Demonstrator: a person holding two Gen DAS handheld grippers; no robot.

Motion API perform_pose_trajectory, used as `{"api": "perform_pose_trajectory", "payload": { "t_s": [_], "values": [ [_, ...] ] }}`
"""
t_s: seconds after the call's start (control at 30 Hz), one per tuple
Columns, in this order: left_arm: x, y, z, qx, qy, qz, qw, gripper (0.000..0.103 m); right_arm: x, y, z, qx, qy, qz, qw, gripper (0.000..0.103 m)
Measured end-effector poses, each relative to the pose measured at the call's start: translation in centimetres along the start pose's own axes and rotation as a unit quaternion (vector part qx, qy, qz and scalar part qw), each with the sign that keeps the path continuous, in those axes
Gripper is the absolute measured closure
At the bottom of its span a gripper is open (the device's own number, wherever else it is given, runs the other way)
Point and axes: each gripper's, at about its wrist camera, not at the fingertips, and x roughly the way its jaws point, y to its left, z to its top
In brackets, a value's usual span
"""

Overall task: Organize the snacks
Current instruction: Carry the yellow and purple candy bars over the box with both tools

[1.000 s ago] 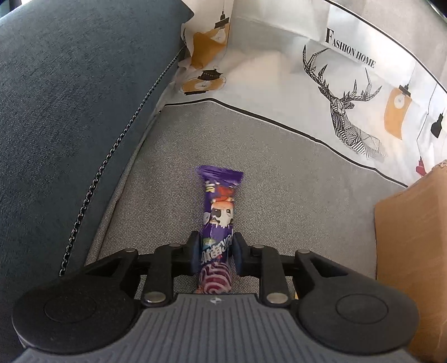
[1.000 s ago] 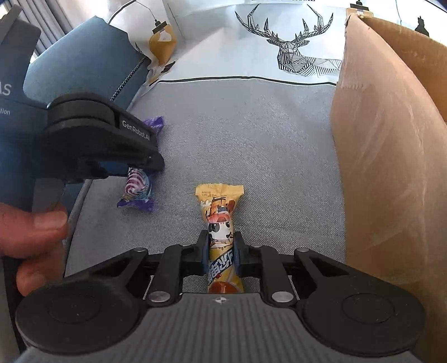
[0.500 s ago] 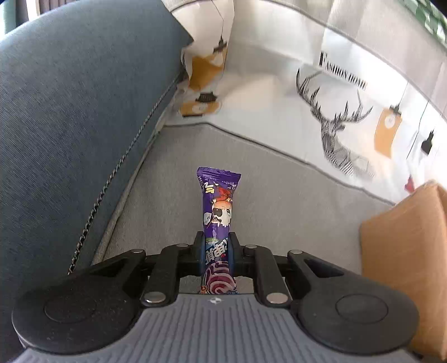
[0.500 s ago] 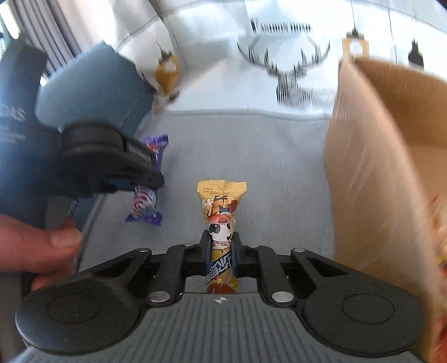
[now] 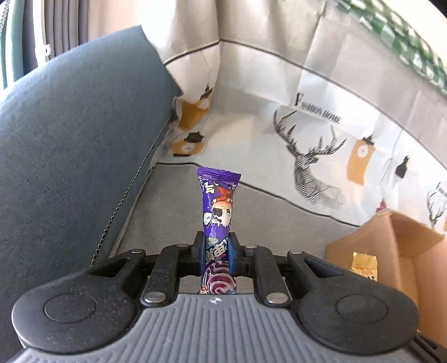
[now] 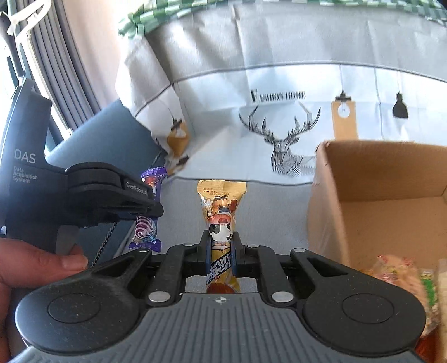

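Both jaws pinch your snacks, left gripper (image 5: 215,243) the purple packet (image 5: 218,203), right gripper (image 6: 220,245) the yellow packet (image 6: 220,206) beside the cardboard box (image 6: 391,178), whose contents only the right view shows, over the grey sofa cover (image 5: 167,217).

Each wrist camera looks forward and downward along its tongs, close; both views share the deer-print cover (image 5: 307,167) and cardboard box (image 6: 377,195).

Below me a grey sofa seat (image 5: 167,212) meets a blue cushion (image 5: 69,156) edged by a thin chain (image 5: 123,201). A white cover (image 6: 279,111) printed with a stag (image 6: 282,139), lamps and the words "Fashion Home" drapes the backrest, green checked cloth (image 6: 173,11) above it, grey curtains (image 6: 53,55) at far left.
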Motion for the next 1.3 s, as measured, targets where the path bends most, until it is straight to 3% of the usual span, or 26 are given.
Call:
{"api": "perform_pose_trajectory", "payload": {
  "t_s": [0.17,0.43,0.7,0.87,1.1,1.3],
  "values": [
    [-2.7,-0.8,-0.9,-0.007,-0.02,-0.018,0.9996,0.087,-3.2,-0.4,0.5,-0.009,-0.043,0.003,0.999,0.09],
    [-9.2,-3.0,-3.9,-0.009,-0.093,-0.066,0.9935,0.087,-11.7,-4.1,1.0,0.006,-0.123,0.009,0.992,0.09],
    [-14.2,-8.6,-8.2,0.053,-0.159,-0.151,0.9742,0.087,-18.7,-10.9,-1.7,-0.016,-0.2,-0.042,0.979,0.09],
    [-14.2,-12.9,-9.3,0.077,-0.173,-0.202,0.9608,0.087,-19.6,-15.7,-3.5,0.034,-0.194,-0.087,0.977,0.09],
    [-12.4,-17.3,-9.5,0.088,-0.167,-0.231,0.9547,0.087,-19.0,-18.1,-3.7,0.031,-0.184,-0.121,0.975,0.09],
    [-11.6,-18.6,-9.1,0.093,-0.169,-0.244,0.9504,0.087,-18.2,-18.7,-3.4,0.033,-0.179,-0.123,0.976,0.09]
  ]
}}
